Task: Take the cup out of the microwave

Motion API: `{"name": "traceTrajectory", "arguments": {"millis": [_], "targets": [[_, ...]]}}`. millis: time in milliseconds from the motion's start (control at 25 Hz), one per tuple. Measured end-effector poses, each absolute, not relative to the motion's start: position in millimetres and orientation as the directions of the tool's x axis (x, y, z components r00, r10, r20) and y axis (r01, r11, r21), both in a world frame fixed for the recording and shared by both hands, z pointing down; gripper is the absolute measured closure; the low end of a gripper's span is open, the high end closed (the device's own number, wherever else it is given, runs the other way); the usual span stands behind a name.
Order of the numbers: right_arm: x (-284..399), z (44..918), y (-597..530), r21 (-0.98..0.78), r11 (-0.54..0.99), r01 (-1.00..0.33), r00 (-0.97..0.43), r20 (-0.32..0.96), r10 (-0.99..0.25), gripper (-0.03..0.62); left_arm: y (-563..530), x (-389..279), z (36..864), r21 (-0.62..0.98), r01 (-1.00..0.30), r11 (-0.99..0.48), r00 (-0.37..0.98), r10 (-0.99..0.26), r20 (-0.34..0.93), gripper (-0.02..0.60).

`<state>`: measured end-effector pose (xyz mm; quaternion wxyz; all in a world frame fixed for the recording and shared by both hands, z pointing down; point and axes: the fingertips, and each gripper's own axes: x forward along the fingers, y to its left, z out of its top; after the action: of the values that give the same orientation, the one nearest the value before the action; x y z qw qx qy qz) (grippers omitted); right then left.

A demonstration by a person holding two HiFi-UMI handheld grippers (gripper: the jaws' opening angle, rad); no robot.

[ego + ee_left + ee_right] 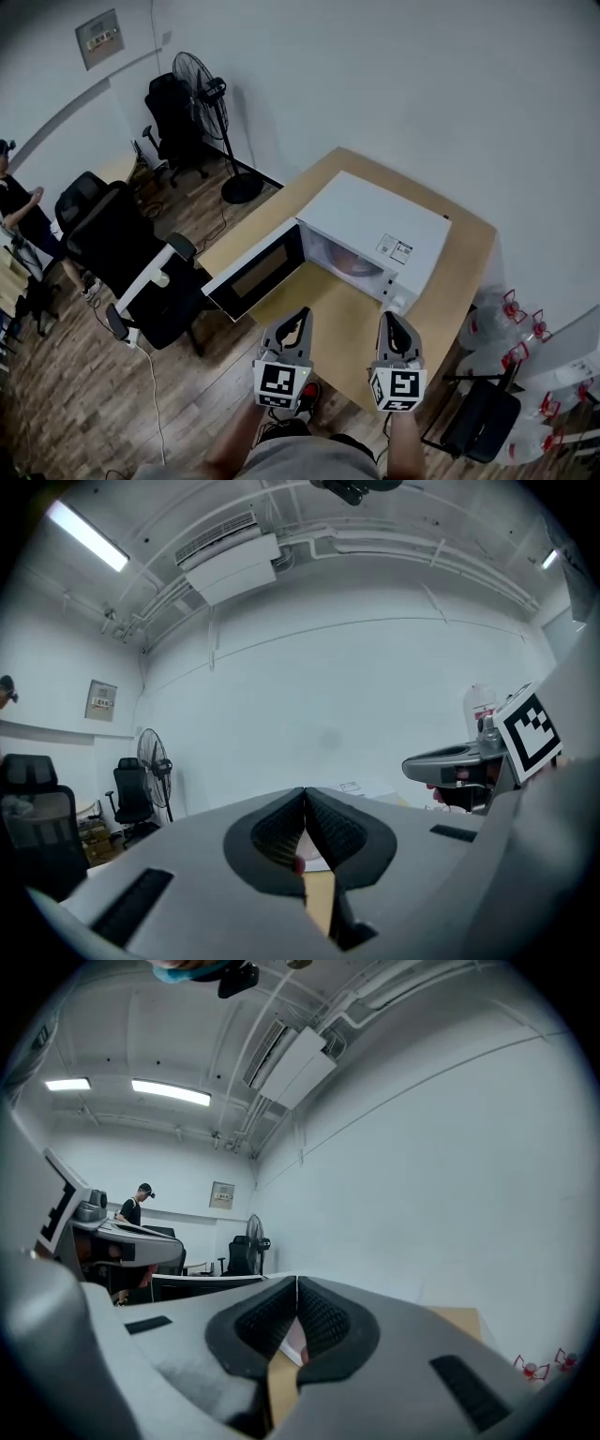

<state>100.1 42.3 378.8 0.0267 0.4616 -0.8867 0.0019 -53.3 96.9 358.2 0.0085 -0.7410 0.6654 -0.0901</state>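
A: How do the jaws stand?
B: Both pairs are pressed together, with nothing between them. The left gripper (300,319) and the right gripper (389,321) are side by side and point toward the microwave (375,220).
A: And the cup?
B: The cup (353,264) is inside the open microwave, ahead of the jaws and apart from them. I see it only as a dim reddish shape.
A: The door?
B: The door (255,274) hangs open, ahead and to the left of the left jaws. The microwave stands on a wooden counter (464,267).
A: Further out?
B: To the right of the right jaws are water bottles (502,328). Far to the left are a chair (112,234) and a fan (202,89).
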Motion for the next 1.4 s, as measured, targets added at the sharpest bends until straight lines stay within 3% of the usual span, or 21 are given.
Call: {"name": "traceTrajectory", "arguments": {"millis": [840, 1400], "targets": [[74, 465, -52, -0.027, 0.343, -0.939, -0.342, 0.196, -0.919, 0.576, -53, -80, 449, -0.078, -0.923, -0.377, 0.348, -0.904, 0.25, 0.558], [59, 532, -86, -0.066, 0.311, -0.948, -0.316, 0.288, -0.904, 0.576, -105, -81, 523, -0.026, -0.898, -0.44, 0.406, -0.848, 0.34, 0.558]]}}
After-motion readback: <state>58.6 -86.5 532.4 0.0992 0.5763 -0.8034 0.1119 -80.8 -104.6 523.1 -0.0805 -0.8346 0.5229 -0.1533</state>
